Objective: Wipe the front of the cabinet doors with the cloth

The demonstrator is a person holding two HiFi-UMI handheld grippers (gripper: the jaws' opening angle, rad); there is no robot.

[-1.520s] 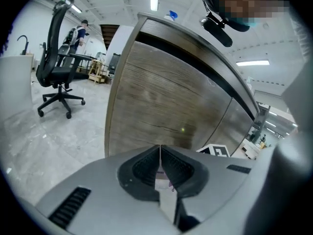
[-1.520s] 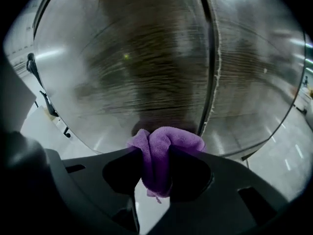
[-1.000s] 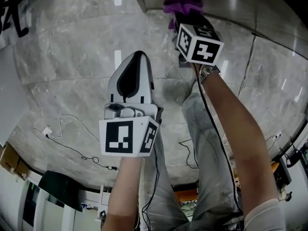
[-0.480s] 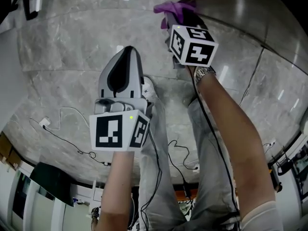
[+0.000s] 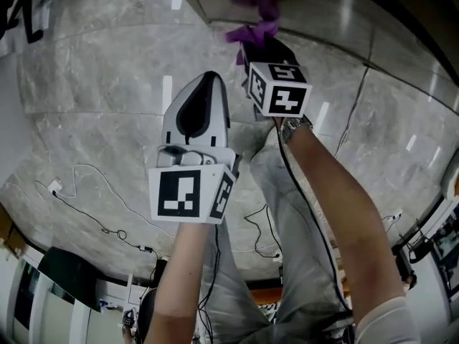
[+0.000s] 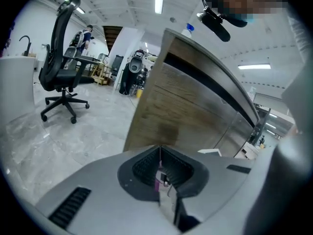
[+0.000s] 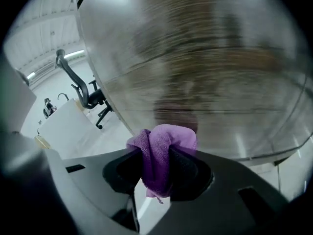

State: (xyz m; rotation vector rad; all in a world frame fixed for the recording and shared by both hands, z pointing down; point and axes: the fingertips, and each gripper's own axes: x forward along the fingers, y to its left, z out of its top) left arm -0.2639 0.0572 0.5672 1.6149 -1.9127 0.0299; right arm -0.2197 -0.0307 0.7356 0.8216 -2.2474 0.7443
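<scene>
Your right gripper (image 7: 156, 163), jaws clamped on the cloth (image 7: 164, 141), has slid along the cabinet door (image 7: 205, 58), so wiping's under way; left gripper (image 6: 160, 168) jaws closed, empty

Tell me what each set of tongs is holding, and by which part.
The right tongs pinch the purple cloth around its bunched middle, a wad poking past the tips. The left tongs are shut with nothing held.

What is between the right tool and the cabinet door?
A purple cloth, pinched in the right tool, faces the door; the right gripper view shows it.
</scene>
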